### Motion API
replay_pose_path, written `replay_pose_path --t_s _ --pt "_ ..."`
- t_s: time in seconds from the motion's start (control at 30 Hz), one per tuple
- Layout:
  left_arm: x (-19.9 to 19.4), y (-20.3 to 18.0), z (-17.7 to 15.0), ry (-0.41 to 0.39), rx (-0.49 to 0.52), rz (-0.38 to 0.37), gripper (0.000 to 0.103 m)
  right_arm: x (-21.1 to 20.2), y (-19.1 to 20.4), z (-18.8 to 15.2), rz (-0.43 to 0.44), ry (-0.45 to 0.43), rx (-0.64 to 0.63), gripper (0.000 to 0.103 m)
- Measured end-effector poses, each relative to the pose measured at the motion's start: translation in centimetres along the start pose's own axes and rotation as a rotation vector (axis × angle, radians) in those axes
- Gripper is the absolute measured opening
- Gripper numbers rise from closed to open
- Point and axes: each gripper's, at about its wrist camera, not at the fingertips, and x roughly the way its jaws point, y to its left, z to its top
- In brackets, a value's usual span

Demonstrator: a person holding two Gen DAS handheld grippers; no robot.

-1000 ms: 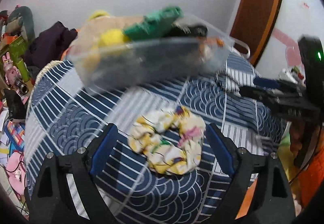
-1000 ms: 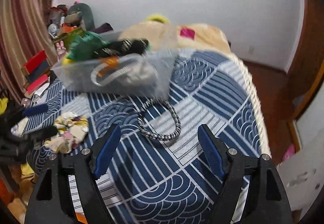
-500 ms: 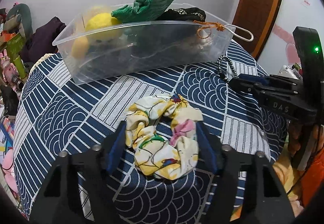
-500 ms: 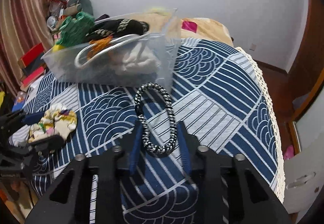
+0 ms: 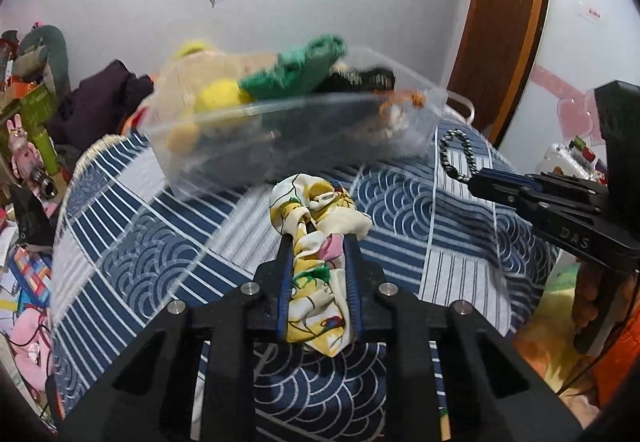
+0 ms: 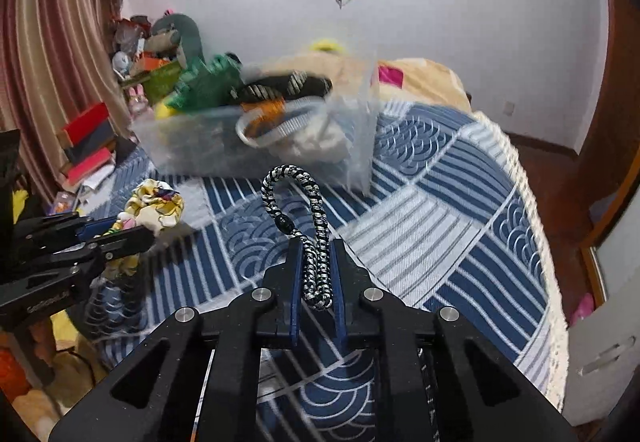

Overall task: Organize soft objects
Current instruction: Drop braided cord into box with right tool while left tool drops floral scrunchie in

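Note:
My left gripper (image 5: 318, 238) is shut on a yellow and white floral scrunchie (image 5: 320, 226) and holds it above the blue patterned bedspread (image 5: 140, 254). My right gripper (image 6: 316, 242) is shut on a black and white braided cord loop (image 6: 316, 214), also lifted. Each gripper shows in the other's view: the right one (image 5: 476, 176) with the cord (image 5: 454, 154), the left one (image 6: 132, 232) with the scrunchie (image 6: 154, 204). A clear plastic bin (image 5: 288, 138) holding green, yellow and black soft items stands ahead of both; it also shows in the right wrist view (image 6: 256, 146).
The bed's fringed edge (image 6: 536, 242) runs along the right. Clutter of toys and boxes (image 5: 28, 146) lies left of the bed. A wooden door (image 5: 504, 22) is at the back right. A beige blanket (image 6: 420, 78) lies behind the bin.
Both grippers have closed, the left on the scrunchie and the right on the braided cord, and both have lifted their items off the bedspread.

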Motion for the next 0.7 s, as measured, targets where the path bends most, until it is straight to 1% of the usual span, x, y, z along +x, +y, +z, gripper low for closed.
replay_pose_path --t_s 0.23,0.4,0.57,0.63,0.7 --pt "-2.6 1.3 2.4 -0.095 -0.022 0.008 0.023 -2.7 1.2 2.5 0.028 -0.127 -0.029 0.012" --pt "-3.9 1.5 4.8 -0.170 -0.020 0.028 0.023 -3.3 1.9 4.6 0.037 -0.205 -0.043 0.012" --pt "-4.5 2.3 7.0 -0.238 -0.023 0.056 0.023 -2.5 1.7 6.7 0.024 -0.247 -0.030 0.012" --pt "-4.4 2.8 7.7 -0.274 -0.038 0.090 0.023 -1.8 1.4 7.3 0.020 -0.249 -0.015 0.012" --pt "-3.7 3.4 8.5 -0.282 -0.044 0.114 0.023 -0.8 1.2 7.9 0.005 -0.242 -0.001 0.012"
